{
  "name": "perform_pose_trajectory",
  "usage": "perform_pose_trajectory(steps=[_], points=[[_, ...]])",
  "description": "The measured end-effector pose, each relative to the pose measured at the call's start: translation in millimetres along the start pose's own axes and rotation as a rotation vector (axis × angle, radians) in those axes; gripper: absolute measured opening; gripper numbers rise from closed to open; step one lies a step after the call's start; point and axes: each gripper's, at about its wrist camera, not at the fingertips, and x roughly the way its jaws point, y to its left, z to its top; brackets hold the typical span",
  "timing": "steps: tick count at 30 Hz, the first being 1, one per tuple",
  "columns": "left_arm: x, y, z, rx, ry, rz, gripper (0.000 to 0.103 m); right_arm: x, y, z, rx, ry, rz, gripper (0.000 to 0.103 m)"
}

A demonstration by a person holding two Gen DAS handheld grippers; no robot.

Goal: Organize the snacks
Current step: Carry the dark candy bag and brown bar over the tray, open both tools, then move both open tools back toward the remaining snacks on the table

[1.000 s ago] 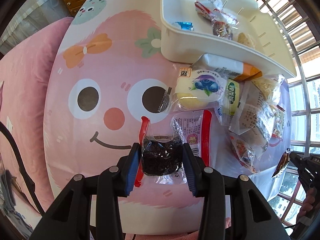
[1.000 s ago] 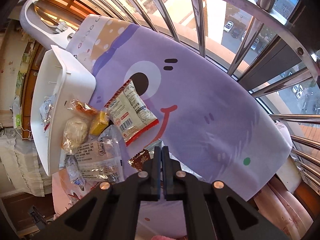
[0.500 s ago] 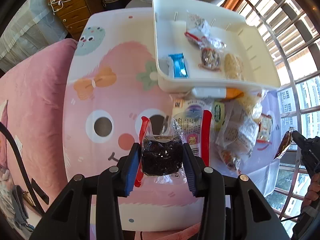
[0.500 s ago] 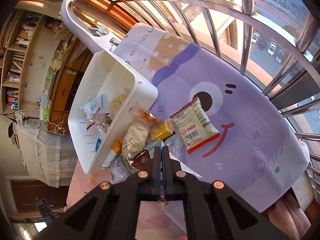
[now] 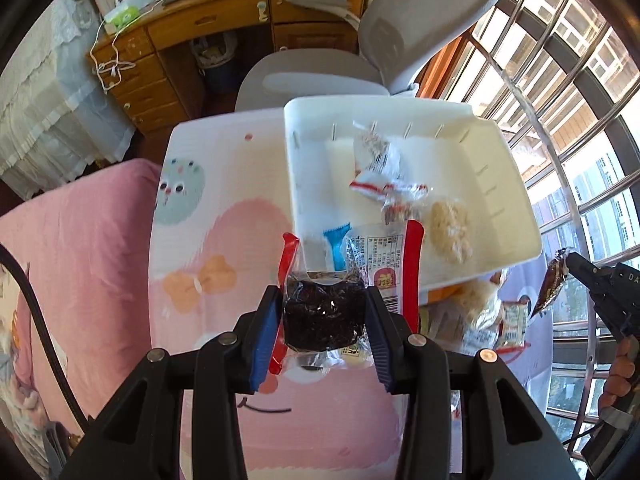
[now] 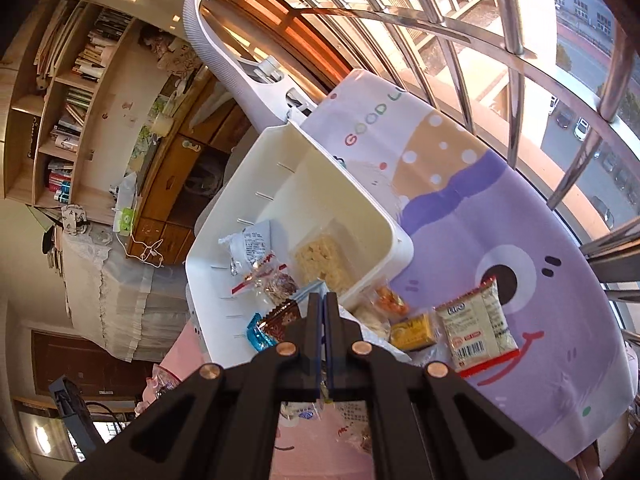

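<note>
My left gripper (image 5: 323,320) is shut on a clear packet of dark dried fruit (image 5: 324,316) with red side strips, held above the pink table in front of the white bin (image 5: 516,184). My right gripper (image 6: 323,300) is shut on a small brown snack wrapper (image 6: 280,322), which also shows in the left wrist view (image 5: 552,280), held just beside the bin's (image 6: 248,184) near rim. The bin holds a blue packet (image 5: 335,244), a red-and-white packet (image 5: 384,188) and a pale rice cake (image 5: 450,228).
A pile of loose snacks (image 6: 404,324) lies on the table beside the bin, with a red-edged packet (image 6: 476,332) on the purple cloth (image 6: 520,208). A grey chair (image 5: 400,40), a wooden desk (image 5: 200,28) and window bars (image 6: 520,40) surround the table.
Both grippers have risen and moved toward the bin, each keeping its snack. The bin's inside now fills more of both views.
</note>
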Motion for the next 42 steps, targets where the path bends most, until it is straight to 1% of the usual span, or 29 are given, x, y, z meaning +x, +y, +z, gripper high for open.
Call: perform_pose_trajectory(steps=[6, 10, 13, 14, 15, 17, 20, 22, 25, 27, 30, 32, 35, 39, 42], points=[[4.8, -20.8, 24.0, 0.034, -0.038, -0.014, 0.040, 13.2, 15.0, 20.1, -0.074, -0.028, 0.009, 0.001], [8.6, -33.5, 30.0, 0.052, -0.080, -0.048, 0.041, 20.2, 22.5, 25.4, -0.131, -0.051, 0.026, 0.001], [12.2, -42.6, 30.2, 0.077, -0.104, -0.041, 0.042, 21.5, 26.4, 25.6, -0.161, -0.071, 0.046, 0.002], [14.1, -44.5, 30.5, 0.077, -0.102, -0.038, 0.045, 22.0, 27.9, 25.9, -0.171, -0.074, 0.054, 0.005], [15.6, -46.2, 30.9, 0.078, -0.097, -0.043, 0.047, 23.3, 28.9, 25.5, -0.179, -0.070, 0.055, 0.005], [15.6, -49.5, 30.9, 0.084, -0.102, -0.058, 0.058, 25.3, 31.0, 25.7, -0.194, -0.057, 0.062, 0.005], [12.7, -53.6, 29.3, 0.097, -0.120, -0.069, 0.064, 25.0, 31.3, 25.3, -0.195, -0.054, 0.055, 0.005], [10.9, -55.2, 27.5, 0.102, -0.120, -0.079, 0.066, 24.7, 29.3, 24.7, -0.182, -0.049, 0.055, 0.005], [9.1, -55.9, 23.3, 0.106, -0.112, -0.094, 0.067, 21.5, 23.1, 21.3, -0.145, -0.042, 0.055, 0.006], [8.6, -55.9, 18.1, 0.112, -0.102, -0.101, 0.067, 19.0, 18.7, 17.9, -0.119, -0.037, 0.059, 0.009], [6.3, -54.5, 7.9, 0.119, -0.090, -0.118, 0.067, 12.3, 10.4, 10.6, -0.082, -0.048, 0.052, 0.016], [5.4, -52.3, -0.3, 0.120, -0.079, -0.134, 0.067, 6.8, 4.2, 4.4, -0.060, -0.059, 0.037, 0.021], [4.1, -49.2, -12.7, 0.123, -0.063, -0.149, 0.067, 1.1, -5.0, -7.6, -0.039, -0.066, 0.003, 0.026], [3.4, -44.0, -30.5, 0.121, -0.045, -0.176, 0.069, -3.7, -18.4, -30.6, -0.012, -0.067, -0.045, 0.030], [3.5, -41.9, -47.2, 0.144, -0.038, -0.196, 0.071, -6.2, -27.4, -51.2, -0.007, -0.063, -0.090, 0.033]])
